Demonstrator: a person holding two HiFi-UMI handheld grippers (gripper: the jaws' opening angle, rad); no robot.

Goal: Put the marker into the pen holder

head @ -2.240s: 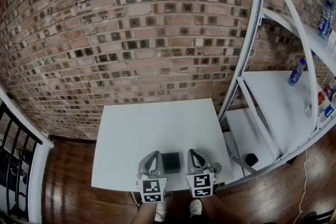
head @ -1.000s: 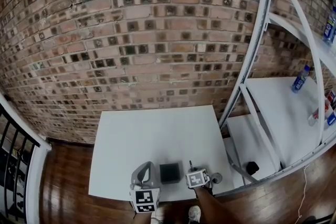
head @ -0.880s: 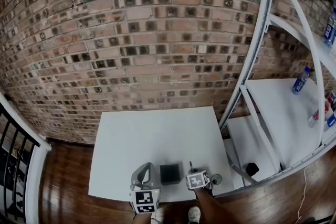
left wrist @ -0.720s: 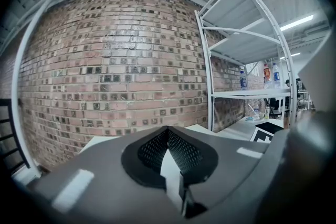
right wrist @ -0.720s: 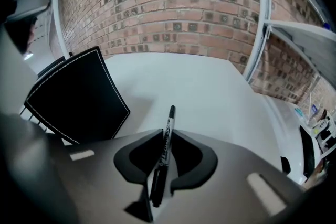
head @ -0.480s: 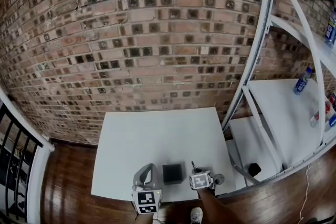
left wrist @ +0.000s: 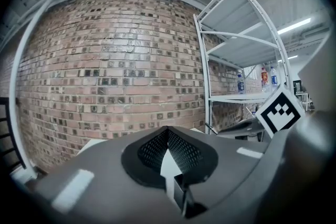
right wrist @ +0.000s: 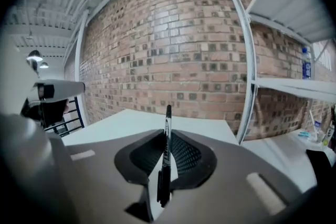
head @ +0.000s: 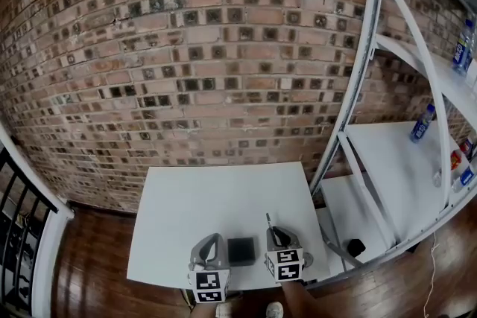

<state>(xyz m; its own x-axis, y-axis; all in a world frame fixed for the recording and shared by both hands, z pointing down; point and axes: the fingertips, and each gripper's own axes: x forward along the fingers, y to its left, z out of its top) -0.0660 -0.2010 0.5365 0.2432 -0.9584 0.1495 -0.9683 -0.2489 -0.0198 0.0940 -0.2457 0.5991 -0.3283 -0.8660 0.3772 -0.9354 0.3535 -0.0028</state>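
A black square pen holder [head: 241, 251] stands near the front edge of the white table [head: 216, 197], between my two grippers. My right gripper [head: 274, 234] sits just right of the holder and is shut on a thin black marker [head: 268, 223]. The marker's tip sticks out past the jaws. In the right gripper view the marker [right wrist: 167, 136] runs upright along the closed jaws of that gripper [right wrist: 166, 150]. My left gripper [head: 215, 239] rests left of the holder. In its own view its jaws [left wrist: 168, 139] are together with nothing held.
A brick wall [head: 194, 71] rises behind the table. A white metal shelving rack [head: 387, 153] with bottles [head: 420, 123] stands close on the right. A small black object [head: 356, 247] lies on its low shelf. A black railing [head: 19, 234] is at the left.
The right gripper has tilted back from its steep pitch with the marker still in its jaws, and the marker tip now reaches farther over the table. The left gripper has stayed put.
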